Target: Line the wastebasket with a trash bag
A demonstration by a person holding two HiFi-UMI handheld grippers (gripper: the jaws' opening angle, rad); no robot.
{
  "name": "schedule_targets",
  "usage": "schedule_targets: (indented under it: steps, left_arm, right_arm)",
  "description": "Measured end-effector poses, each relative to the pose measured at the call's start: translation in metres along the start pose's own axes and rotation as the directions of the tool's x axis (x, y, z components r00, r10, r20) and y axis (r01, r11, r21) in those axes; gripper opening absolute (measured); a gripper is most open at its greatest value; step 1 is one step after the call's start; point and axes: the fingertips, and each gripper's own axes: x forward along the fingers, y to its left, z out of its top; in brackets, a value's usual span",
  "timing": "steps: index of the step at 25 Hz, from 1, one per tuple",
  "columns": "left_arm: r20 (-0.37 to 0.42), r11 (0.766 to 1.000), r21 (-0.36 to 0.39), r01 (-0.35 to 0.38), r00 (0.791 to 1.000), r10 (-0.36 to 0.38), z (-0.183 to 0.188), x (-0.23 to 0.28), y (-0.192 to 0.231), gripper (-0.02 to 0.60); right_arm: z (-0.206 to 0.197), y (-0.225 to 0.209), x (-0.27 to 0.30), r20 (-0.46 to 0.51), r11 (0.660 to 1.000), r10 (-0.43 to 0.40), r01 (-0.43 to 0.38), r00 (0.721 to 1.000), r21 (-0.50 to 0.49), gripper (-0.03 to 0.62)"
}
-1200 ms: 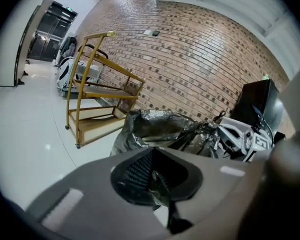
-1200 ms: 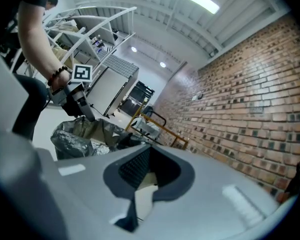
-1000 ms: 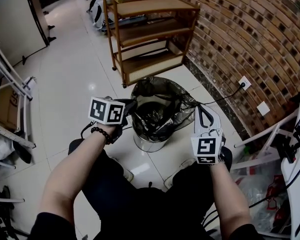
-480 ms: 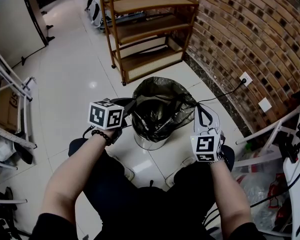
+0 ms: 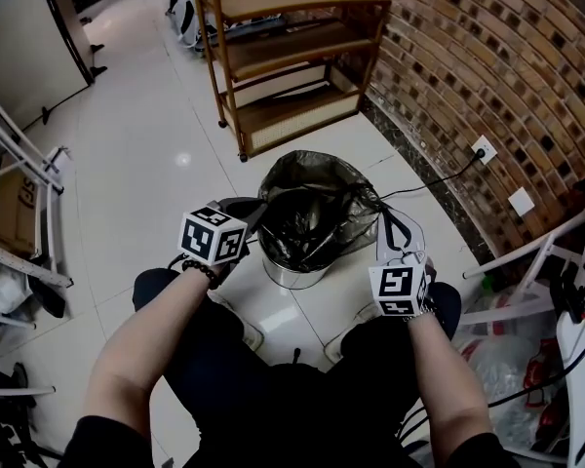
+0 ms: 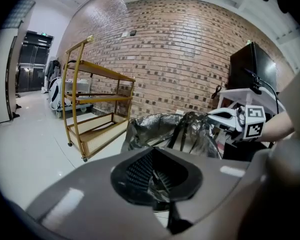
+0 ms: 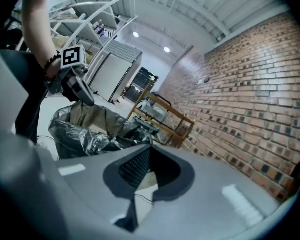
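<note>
Trash bag (image 5: 307, 195), black, draped over the metal wastebasket (image 5: 291, 275), mouth open, film bunched loosely around the rim. Wastebasket stands on the white tile floor (image 5: 146, 154), near the floor's edge along the brick wall (image 5: 468, 57), just in front of a wooden shelf cart (image 5: 292, 57). Left tool (image 5: 256, 209) at the bag's left rim, jaws closed, pinching a crinkled fold of bag film. Right tool (image 5: 390, 214) at the bag's right edge, jaws closed together; its own view shows only floor past the pads, no film seen between them.
</note>
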Motion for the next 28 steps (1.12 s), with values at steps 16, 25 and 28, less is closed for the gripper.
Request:
schedule_targets:
  steps: [16,25,28]
  left_arm:
    - [-0.141,1.0,0.021,-0.011,0.99,0.014,-0.05,0.022,0.006,0.041]
    - [-0.209,0.998,-0.01,-0.062,0.976,0.058,-0.067,0.021,0.016,0.186]
    - [-0.216,0.998,-0.021,-0.067,0.975,0.061,-0.068,0.021,0.018,0.186]
  right_arm:
    - [-0.058,0.043,0.016,-0.163,0.987,0.164,-0.163,0.973,0.018,0.096]
    - [-0.075,0.067,0.016,-0.239,0.961,0.276,-0.275,0.931,0.038,0.189]
    - [-0.07,0.072,0.015,-0.221,0.952,0.305,-0.301,0.926,0.052,0.189]
